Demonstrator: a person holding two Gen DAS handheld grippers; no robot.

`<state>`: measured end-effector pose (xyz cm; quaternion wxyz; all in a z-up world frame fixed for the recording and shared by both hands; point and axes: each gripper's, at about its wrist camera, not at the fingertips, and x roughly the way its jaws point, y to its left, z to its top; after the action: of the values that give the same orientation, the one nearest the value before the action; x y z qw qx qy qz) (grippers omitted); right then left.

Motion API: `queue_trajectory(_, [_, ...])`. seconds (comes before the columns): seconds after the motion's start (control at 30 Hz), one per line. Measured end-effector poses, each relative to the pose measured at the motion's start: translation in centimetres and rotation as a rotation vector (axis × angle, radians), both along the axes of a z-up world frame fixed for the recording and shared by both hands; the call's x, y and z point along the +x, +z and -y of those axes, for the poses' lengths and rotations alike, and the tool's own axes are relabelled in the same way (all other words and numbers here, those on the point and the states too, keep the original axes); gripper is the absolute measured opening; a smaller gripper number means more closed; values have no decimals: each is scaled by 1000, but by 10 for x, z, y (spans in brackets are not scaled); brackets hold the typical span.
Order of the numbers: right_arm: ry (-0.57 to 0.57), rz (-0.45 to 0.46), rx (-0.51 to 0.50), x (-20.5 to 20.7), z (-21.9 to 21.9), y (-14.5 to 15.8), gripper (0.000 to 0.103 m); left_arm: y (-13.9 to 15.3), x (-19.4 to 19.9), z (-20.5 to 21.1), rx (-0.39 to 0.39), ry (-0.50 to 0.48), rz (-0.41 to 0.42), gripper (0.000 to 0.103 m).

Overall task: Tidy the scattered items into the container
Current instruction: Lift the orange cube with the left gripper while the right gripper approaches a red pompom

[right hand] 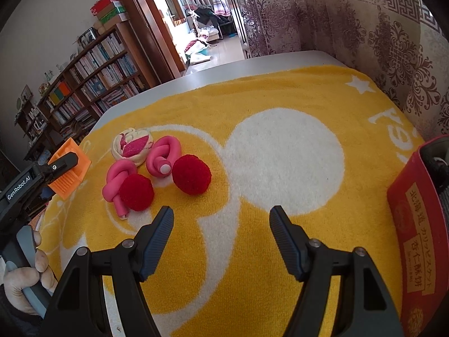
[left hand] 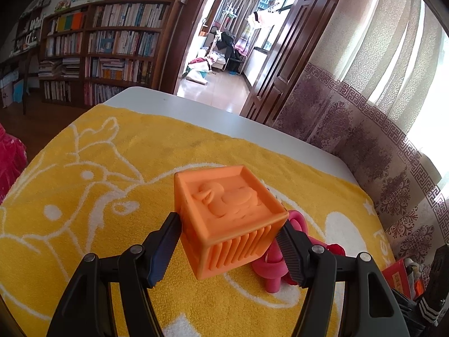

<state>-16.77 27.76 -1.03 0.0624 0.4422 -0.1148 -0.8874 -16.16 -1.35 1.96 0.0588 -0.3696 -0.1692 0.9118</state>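
An orange soft cube (left hand: 228, 221) with a raised duck on top hangs tilted above the yellow towel (left hand: 84, 224), and my left gripper (left hand: 230, 224) is shut on its sides. The same orange cube (right hand: 70, 171) shows at the left of the right wrist view, held by the left gripper (right hand: 60, 165). Two red pompoms (right hand: 191, 174) (right hand: 136, 192), two knotted pink foam tubes (right hand: 164, 154) (right hand: 119, 184) and a cream-and-pink fabric roll (right hand: 132, 146) lie on the towel (right hand: 280, 224). My right gripper (right hand: 221, 219) is open above bare towel, right of the pompoms.
A red box (right hand: 418, 241) with gold lettering stands at the right edge of the towel, also seen as the red box (left hand: 398, 275). Patterned curtains (right hand: 364, 28) hang behind the white table (right hand: 224, 70). A bookshelf (left hand: 112, 50) fills the left background. A person's hand (right hand: 25, 278) grips the left handle.
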Motion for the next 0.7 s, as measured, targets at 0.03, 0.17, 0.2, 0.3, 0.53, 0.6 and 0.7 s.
queue_trajectory(0.03, [3,4,0,-6,1,0,75,0,0,-1,0,-2,1,70])
queue_trajectory(0.17, [32,7,2,-26,12,-4,75,-2,-1,-3,0,-10,8,70])
queue_trajectory(0.2, [37,8,4,-30,15,-7,75,-3,-1,-4,0,-12,10,70])
queue_trajectory(0.3, [42,24,-6,-39,20,-14,75,-4,-1,-5,-1,-19,13,70])
queue_trajectory(0.53, [72,18,35,-41,32,-22,41,-7,-3,-7,-1,-25,22,70])
queue_trajectory(0.6, [70,7,39,-37,32,-19,40,-8,-3,-7,-2,-25,23,70])
queue_trajectory(0.7, [61,-20,35,-29,30,-9,40,-8,-3,-8,-4,-26,24,70])
